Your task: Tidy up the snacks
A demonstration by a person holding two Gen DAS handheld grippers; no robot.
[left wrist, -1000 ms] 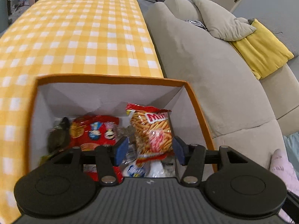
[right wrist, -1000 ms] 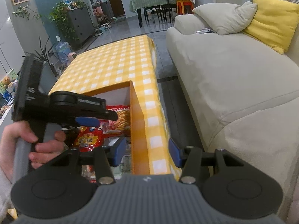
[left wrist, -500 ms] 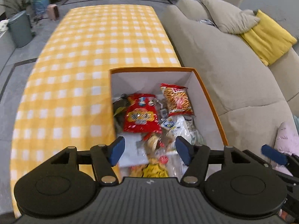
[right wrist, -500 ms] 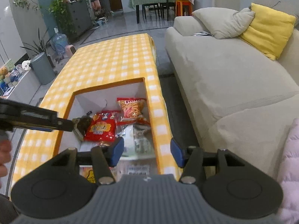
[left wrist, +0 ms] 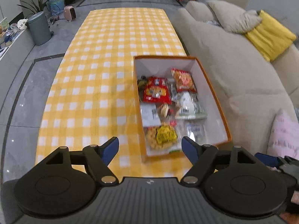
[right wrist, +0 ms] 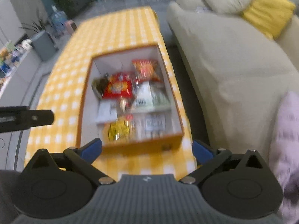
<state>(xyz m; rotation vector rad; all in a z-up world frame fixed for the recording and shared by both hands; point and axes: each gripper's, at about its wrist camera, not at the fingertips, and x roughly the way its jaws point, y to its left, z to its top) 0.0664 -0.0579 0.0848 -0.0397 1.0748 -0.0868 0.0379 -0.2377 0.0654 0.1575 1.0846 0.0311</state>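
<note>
A long table under a yellow checked cloth [left wrist: 104,71] runs away from the cameras, with a beige sofa [left wrist: 233,71] close along its right side. The left gripper [left wrist: 150,148] is opening with nothing between its blue pads; the right gripper [right wrist: 147,150] is opening too, and its pads are also bare. Both hang above the near end of the table, pointing down at an orange box [left wrist: 213,93] that sits at the cloth's right edge, just beside the sofa. The snacks lie packed inside: a red bag [left wrist: 156,92], a chip bag [left wrist: 183,80] against the far wall, a yellow pack [left wrist: 164,135] nearest the grippers, and pale wrappers [left wrist: 190,106] between. These look light, soft and crinkly, probably slippery film, so a pinch on a sealed end seam seems safest; squeezing the middle could crush the contents. The box walls hem in any reach from the sides. To the left the cloth lies open, giving ample room to set things down.
</note>
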